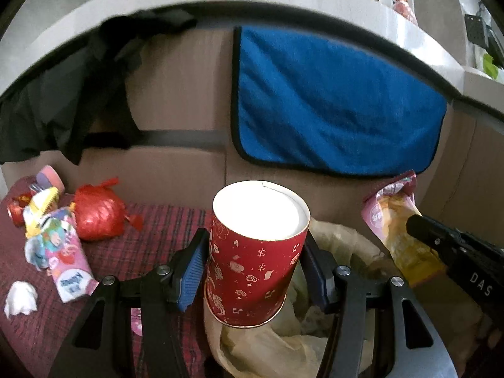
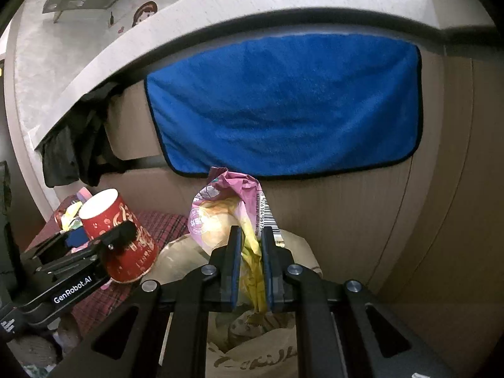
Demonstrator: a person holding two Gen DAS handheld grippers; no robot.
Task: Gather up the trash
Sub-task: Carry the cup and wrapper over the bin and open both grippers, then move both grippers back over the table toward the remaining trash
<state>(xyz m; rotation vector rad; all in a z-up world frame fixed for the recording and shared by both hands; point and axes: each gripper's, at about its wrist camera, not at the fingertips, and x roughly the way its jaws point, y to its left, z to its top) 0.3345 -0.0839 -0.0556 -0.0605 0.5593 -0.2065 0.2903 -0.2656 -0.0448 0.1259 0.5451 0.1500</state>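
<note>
My left gripper [image 1: 252, 252] is shut on a red paper cup [image 1: 255, 267], upside down with its white base up, held over the open beige trash bag [image 1: 346, 239]. The cup also shows in the right wrist view [image 2: 126, 236], gripped by the left gripper [image 2: 119, 230]. My right gripper [image 2: 252, 245] is shut on a pink and yellow snack wrapper [image 2: 220, 214], held above the same bag [image 2: 283, 356]. The wrapper shows at the right of the left wrist view [image 1: 393, 220], with the right gripper [image 1: 415, 223] on it.
On the red plaid cloth [image 1: 157, 236] at left lie a red crumpled bag [image 1: 94, 214], a pink carton [image 1: 67, 258], colourful wrappers [image 1: 37, 208] and a white tissue [image 1: 20, 297]. A blue towel [image 1: 330, 104] and dark cloth [image 1: 63, 94] hang from the counter behind.
</note>
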